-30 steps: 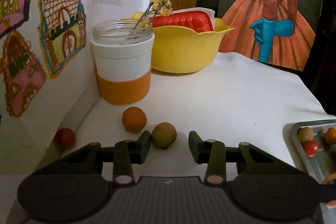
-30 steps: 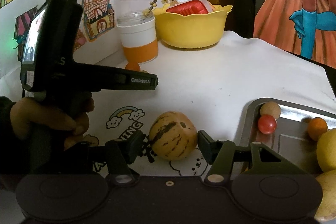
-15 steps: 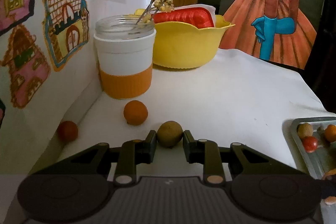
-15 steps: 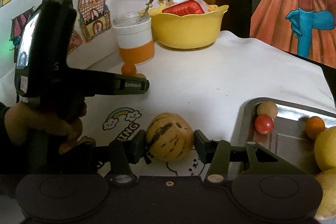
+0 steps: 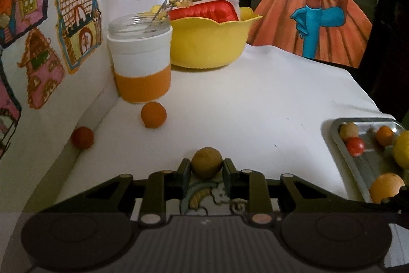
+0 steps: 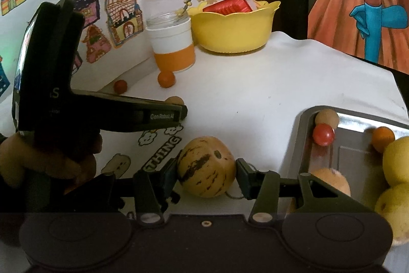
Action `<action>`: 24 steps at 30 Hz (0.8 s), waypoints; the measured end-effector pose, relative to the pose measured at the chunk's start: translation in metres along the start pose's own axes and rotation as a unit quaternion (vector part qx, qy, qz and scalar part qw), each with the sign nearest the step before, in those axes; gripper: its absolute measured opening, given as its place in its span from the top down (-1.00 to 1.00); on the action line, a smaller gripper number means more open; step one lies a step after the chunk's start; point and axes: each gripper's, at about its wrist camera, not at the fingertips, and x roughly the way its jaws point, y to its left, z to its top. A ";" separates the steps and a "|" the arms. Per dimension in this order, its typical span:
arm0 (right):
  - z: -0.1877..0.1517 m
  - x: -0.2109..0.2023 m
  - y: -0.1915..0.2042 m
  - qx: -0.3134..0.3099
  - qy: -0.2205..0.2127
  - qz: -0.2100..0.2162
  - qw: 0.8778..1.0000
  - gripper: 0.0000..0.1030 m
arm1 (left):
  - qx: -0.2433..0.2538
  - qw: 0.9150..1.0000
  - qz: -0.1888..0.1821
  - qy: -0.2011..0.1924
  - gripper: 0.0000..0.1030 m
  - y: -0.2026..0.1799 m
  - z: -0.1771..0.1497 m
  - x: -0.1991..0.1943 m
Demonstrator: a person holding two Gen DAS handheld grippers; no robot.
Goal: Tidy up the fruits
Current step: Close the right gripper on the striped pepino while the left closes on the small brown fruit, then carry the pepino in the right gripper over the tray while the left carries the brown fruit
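While the left tongs (image 5: 206, 168) pinch a small brown fruit (image 5: 206, 162) above the counter (image 5: 255, 99), the right tongs (image 6: 206, 170) clasp a striped melon (image 6: 206, 166) — beside the metal tray (image 6: 304, 119) of fruit; an orange ball (image 5: 153, 115) and jar (image 5: 140, 60) stand ahead.

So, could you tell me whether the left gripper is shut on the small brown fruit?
Shut on it, apparently. The left gripper has both fingers against the sides of the small brown fruit, with no gap visible.
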 end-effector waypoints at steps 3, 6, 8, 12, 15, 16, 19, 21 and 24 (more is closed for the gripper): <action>-0.005 -0.006 0.002 0.000 0.001 0.002 1.000 0.00 | 0.003 1.000 0.002 0.003 0.43 -0.005 -0.006 -0.008; -0.010 -0.013 0.005 0.002 0.003 0.004 1.000 0.00 | -0.002 1.000 0.001 0.009 0.43 -0.006 -0.011 -0.016; -0.014 -0.016 0.006 0.003 0.004 0.006 1.000 0.00 | -0.005 1.000 0.000 0.014 0.43 -0.008 -0.012 -0.020; -0.020 -0.027 0.010 0.005 0.001 0.011 1.000 0.01 | -0.003 1.000 -0.002 0.012 0.43 -0.011 -0.016 -0.034; -0.022 -0.036 0.011 0.010 -0.004 0.013 1.000 0.01 | -0.001 1.000 -0.006 0.011 0.43 -0.014 -0.017 -0.044; -0.023 -0.039 0.011 0.011 -0.006 0.013 1.000 0.01 | 0.002 1.000 -0.007 0.010 0.43 -0.016 -0.018 -0.046; -0.025 -0.050 0.010 0.015 -0.014 0.011 1.000 0.01 | 0.006 1.000 -0.009 0.008 0.43 -0.020 -0.019 -0.054; -0.026 -0.056 0.007 0.017 -0.019 0.007 1.000 0.01 | 0.006 1.000 -0.013 0.007 0.43 -0.024 -0.019 -0.058; -0.027 -0.064 0.002 0.022 -0.025 -0.001 0.999 0.01 | 0.008 1.000 -0.016 0.005 0.43 -0.030 -0.021 -0.063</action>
